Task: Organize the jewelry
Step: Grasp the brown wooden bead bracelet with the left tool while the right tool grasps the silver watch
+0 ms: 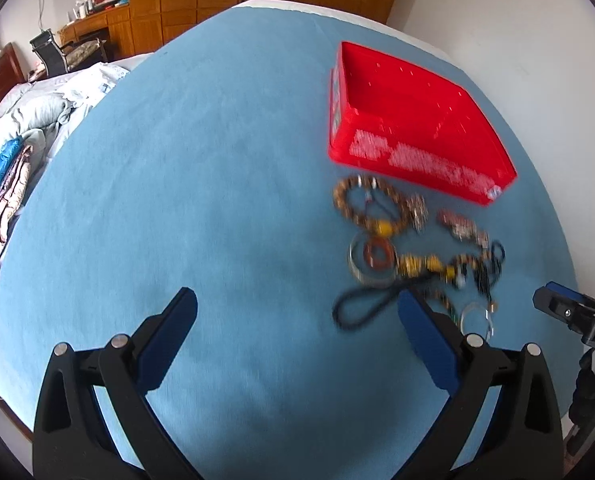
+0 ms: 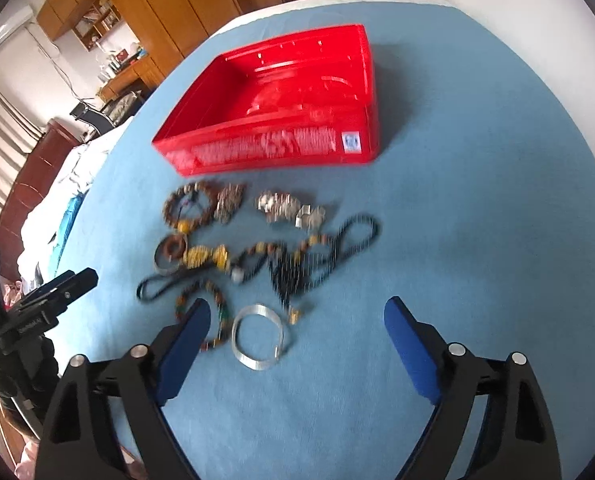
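silver bangle (image 2: 258,337) lies low centre, just inside right gripper (image 2: 297,322), its jaws wide, empty; left gripper (image 1: 297,320) likewise, farther off.

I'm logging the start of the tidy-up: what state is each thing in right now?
Red plastic box: open-topped, empty.
Silver wire bangle: loose on blue cloth, not gripped.
Brown bead bracelet: on the cloth, outside the box.
Left gripper: open, empty.
Right gripper: open, empty.

A red basket (image 2: 273,136) and brown-and-yellow beads (image 2: 201,256) lie on a plain blue cloth (image 2: 477,240).
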